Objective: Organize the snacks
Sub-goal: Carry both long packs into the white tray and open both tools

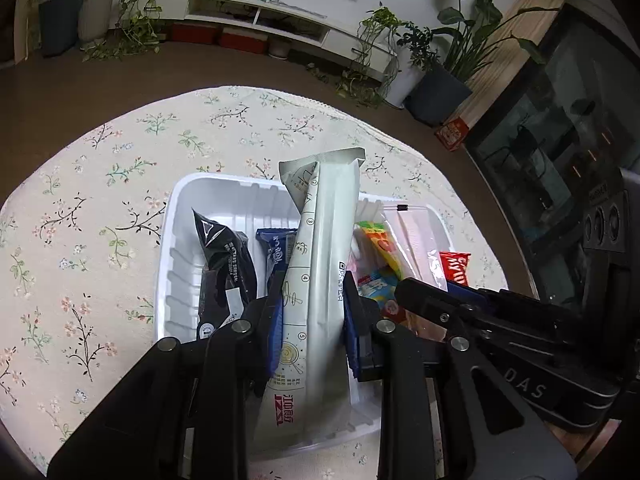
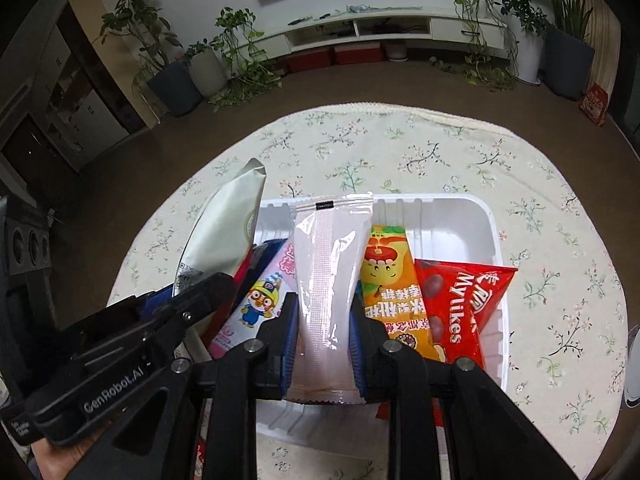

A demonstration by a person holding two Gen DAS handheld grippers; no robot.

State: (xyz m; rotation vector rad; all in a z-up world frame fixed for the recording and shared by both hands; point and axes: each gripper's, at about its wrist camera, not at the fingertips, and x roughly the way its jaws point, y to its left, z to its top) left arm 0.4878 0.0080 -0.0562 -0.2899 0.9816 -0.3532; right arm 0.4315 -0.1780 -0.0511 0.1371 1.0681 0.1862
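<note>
A white plastic tray point(image 1: 180, 208) sits on the flowered tablecloth and also shows in the right wrist view point(image 2: 472, 216). My left gripper point(image 1: 310, 300) is shut on a long grey-white packet point(image 1: 324, 240), held upright over the tray. My right gripper point(image 2: 324, 320) is shut on a clear pink packet point(image 2: 328, 264) over the same tray. In the tray lie a black packet point(image 1: 224, 260), a blue packet point(image 1: 276, 248), an orange packet point(image 2: 392, 284), a red Mylikes bag point(image 2: 464, 300) and a cartoon penguin packet point(image 2: 260, 300). Each gripper appears at the other view's side.
The round table's cloth point(image 1: 100, 200) surrounds the tray on all sides. Beyond the table edge are brown floor, potted plants point(image 2: 176, 80), a white TV cabinet point(image 2: 380, 28) and a dark glass tank point(image 1: 560, 152) at the right.
</note>
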